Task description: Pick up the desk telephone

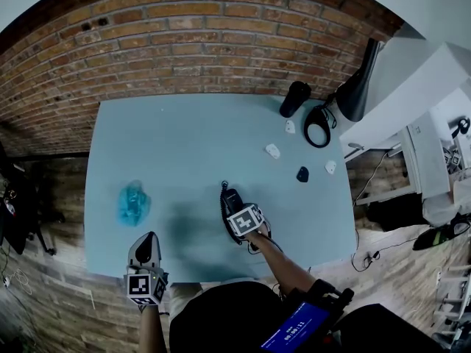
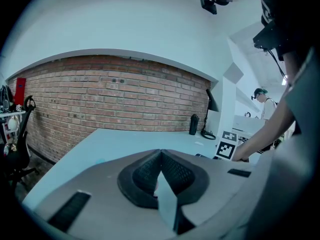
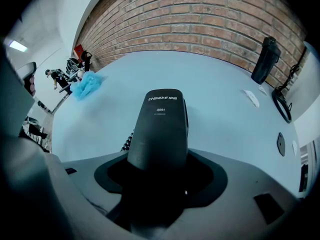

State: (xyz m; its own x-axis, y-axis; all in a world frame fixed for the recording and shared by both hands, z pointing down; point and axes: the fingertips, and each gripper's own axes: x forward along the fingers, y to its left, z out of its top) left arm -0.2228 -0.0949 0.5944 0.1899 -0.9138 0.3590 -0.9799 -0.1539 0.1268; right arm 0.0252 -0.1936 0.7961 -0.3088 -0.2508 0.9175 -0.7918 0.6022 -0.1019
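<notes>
Grips the desk telephone (image 3: 160,126) in the right gripper (image 1: 237,210), jaws spread wide round its black body, at the near middle of the table (image 1: 184,138). Cannot make out the telephone's near end, sunk in shadow between the jaws; shows only a few turns of coiled cord (image 3: 128,141) at its left. Cannot tell whether lifted or resting. Holds the left gripper (image 1: 149,238) pinched together, empty, at the near-left edge.

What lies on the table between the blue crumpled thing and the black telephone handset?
Nothing: in the head view the table is bare between the blue crumpled thing and the telephone handset.
</notes>
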